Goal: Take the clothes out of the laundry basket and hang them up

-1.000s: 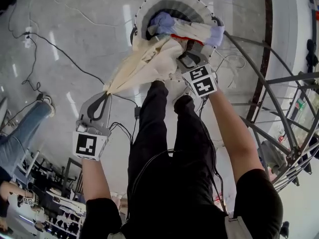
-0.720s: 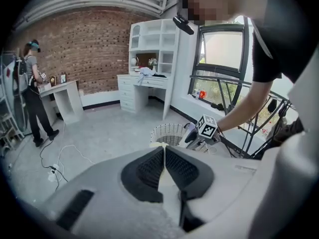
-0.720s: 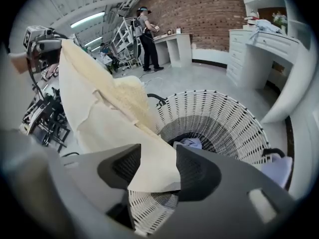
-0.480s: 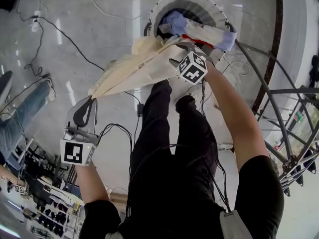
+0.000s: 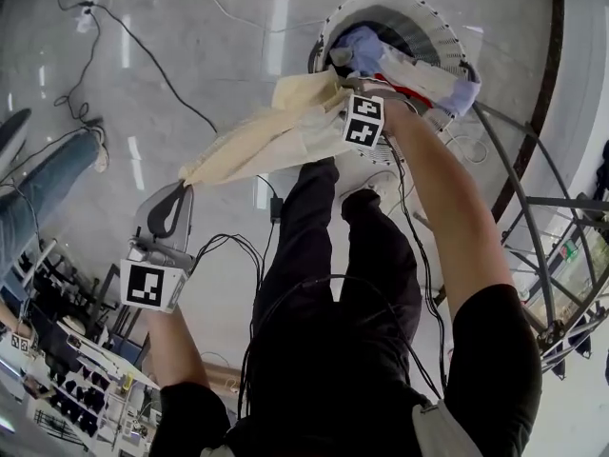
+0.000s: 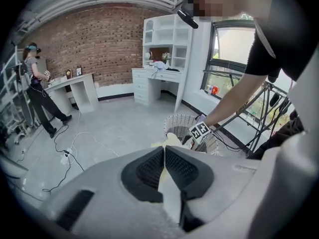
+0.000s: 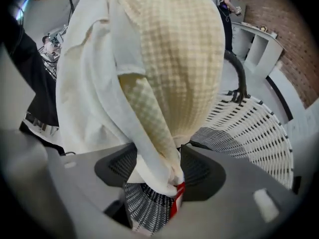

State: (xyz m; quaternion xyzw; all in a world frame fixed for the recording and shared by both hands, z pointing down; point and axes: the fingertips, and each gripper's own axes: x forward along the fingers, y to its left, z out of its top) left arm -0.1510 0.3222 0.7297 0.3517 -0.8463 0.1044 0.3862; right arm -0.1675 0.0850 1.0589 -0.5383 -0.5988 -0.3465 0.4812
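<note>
cream garment runs from one corner pinched in the tightly closed left gripper, which has drawn away to the near left over the last second, so the cloth now stretches out toward the laundry basket at far right. there the right gripper has rolled over and its jaws have just been opening. they stand wide, the bunched end loose between them, so a fresh grip looks due before hanging.
</note>
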